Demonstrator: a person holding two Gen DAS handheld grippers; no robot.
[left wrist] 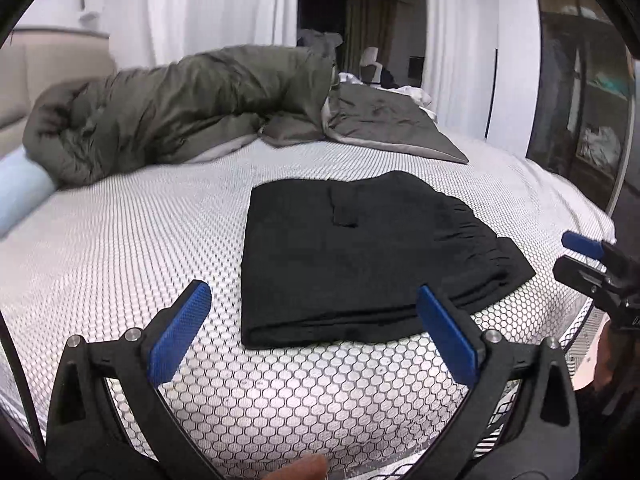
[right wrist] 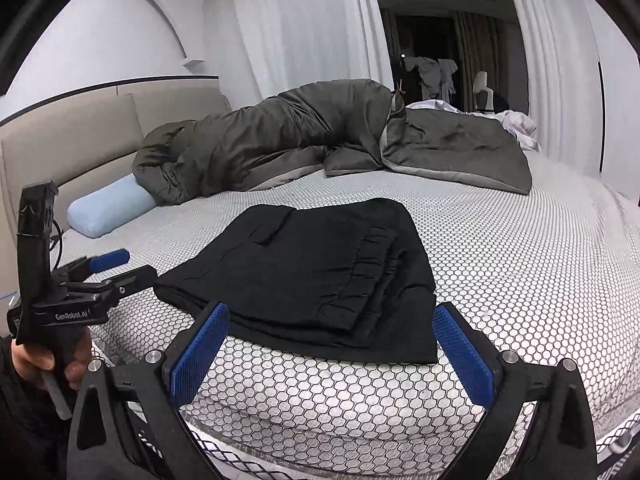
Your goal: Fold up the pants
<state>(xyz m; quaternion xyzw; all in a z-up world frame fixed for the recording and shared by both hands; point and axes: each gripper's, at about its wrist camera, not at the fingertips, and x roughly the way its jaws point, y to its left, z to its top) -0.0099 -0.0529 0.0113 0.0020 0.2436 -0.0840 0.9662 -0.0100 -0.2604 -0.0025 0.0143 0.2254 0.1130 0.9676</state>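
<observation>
Black pants (left wrist: 360,256) — beyond open left gripper (left wrist: 314,312)

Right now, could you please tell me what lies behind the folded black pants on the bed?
Behind the folded black pants a bunched olive-grey duvet lies across the bed, with a light-blue bolster pillow poking out. Whatever the duvet covers is hidden.

One text can be read: "GenRobot.AI", in white letters on the black body of the left gripper (right wrist: 120,270), just behind its fingers, above the holding hand (right wrist: 44,356).
</observation>
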